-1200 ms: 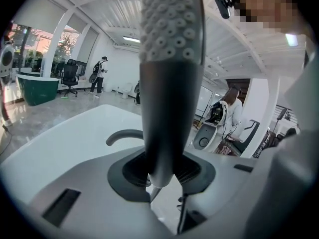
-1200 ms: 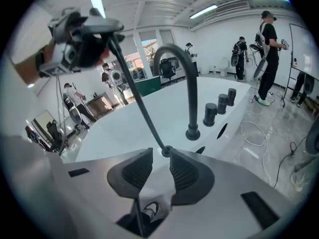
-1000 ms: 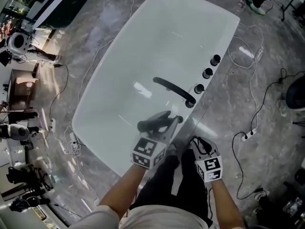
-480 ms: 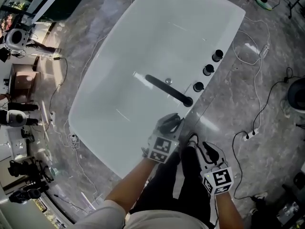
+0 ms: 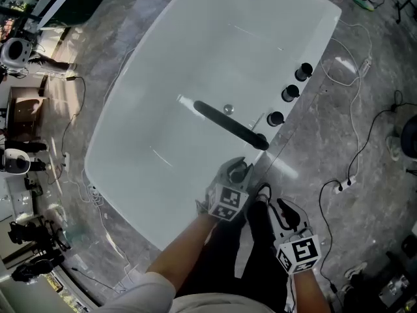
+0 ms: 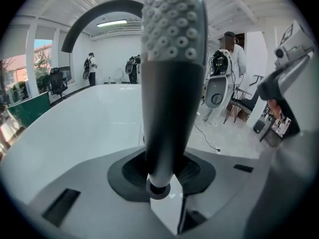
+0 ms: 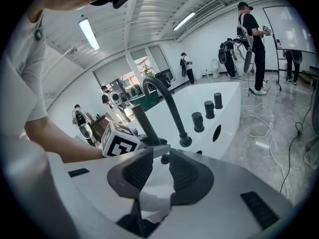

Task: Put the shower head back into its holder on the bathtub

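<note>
Lowered to the bathtub [image 5: 215,51] rim, my left gripper [image 5: 236,173] clenches the shower head [image 6: 169,83] upright; any tilt risks missing the unseen holder and jamming. Right gripper [image 7: 160,156] idles, jaws apart, empty.

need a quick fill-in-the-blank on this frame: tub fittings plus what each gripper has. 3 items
1. The left hand-held gripper is shut on the black ____.
2. On the white bathtub rim, ____ black knobs stand in a row beside the curved faucet.
3. The right hand-held gripper has its jaws apart, and between them there is ____.
Missing words: shower head; three; nothing.
</note>
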A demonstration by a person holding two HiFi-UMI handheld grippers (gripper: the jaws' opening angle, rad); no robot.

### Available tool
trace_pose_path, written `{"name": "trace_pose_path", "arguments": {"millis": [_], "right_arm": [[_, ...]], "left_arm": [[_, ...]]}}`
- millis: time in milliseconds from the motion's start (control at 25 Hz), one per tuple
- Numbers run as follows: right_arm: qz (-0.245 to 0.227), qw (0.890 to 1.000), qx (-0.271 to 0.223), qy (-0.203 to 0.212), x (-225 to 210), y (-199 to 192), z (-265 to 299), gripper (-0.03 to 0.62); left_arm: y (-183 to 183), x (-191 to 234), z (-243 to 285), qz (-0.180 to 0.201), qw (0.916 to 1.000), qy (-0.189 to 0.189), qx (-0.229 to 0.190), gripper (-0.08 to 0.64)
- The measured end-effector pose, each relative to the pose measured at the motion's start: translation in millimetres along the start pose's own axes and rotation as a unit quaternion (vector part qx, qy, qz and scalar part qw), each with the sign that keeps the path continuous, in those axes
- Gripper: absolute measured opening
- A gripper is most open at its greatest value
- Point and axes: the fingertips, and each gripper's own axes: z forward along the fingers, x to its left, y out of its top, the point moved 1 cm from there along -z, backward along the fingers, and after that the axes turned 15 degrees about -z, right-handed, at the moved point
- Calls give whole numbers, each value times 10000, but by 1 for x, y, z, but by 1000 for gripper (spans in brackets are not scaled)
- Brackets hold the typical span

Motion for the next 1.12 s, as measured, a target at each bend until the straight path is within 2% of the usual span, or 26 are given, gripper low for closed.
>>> {"name": "trace_pose_path", "arguments": {"millis": [240,520,960,1120], "right_arm": [[112,9999,85,-67,-8,-10,3,104],[67,9999,130,25,-4,-10,5,103],[61,9999,122,52,-3,-9,-2,103],[72,9999,119,65,-4,-9,-4,103]], "left_arm": [[-17,2,12,115,9999,56,-4,115],[-45,10,17,4,9996,200,199,115],[-42,8,26,217,9991,236,274,117],[-46,7,28,204,9992,136,303,117]]}}
